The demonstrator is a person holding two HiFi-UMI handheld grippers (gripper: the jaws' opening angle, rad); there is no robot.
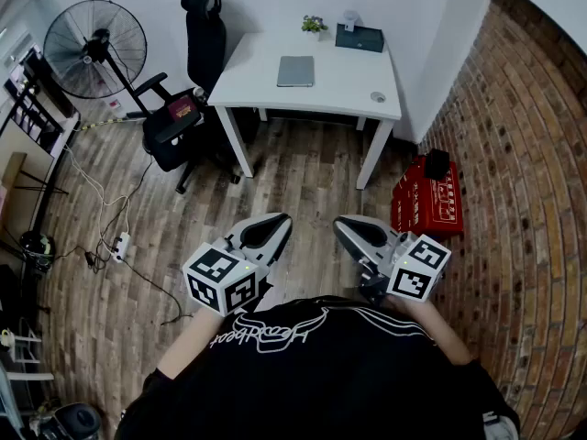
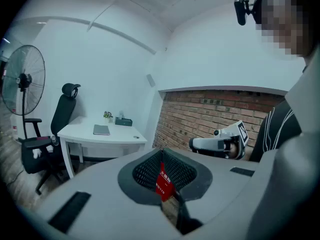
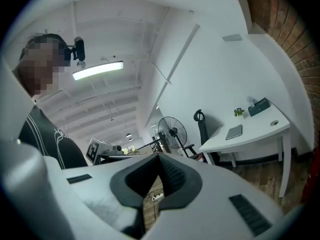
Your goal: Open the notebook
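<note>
The notebook is a closed grey book lying flat on the white table across the room; it also shows in the left gripper view as a notebook and in the right gripper view as a notebook. I hold both grippers close to my chest, far short of the table. My left gripper is shut with nothing in it, its jaws meeting at the tip. My right gripper sits beside it, jaws together and empty.
A potted plant, a dark box and a small round object share the table. A black office chair and a standing fan are at the left. Red crates sit by the brick wall. Cables and a power strip lie on the wood floor.
</note>
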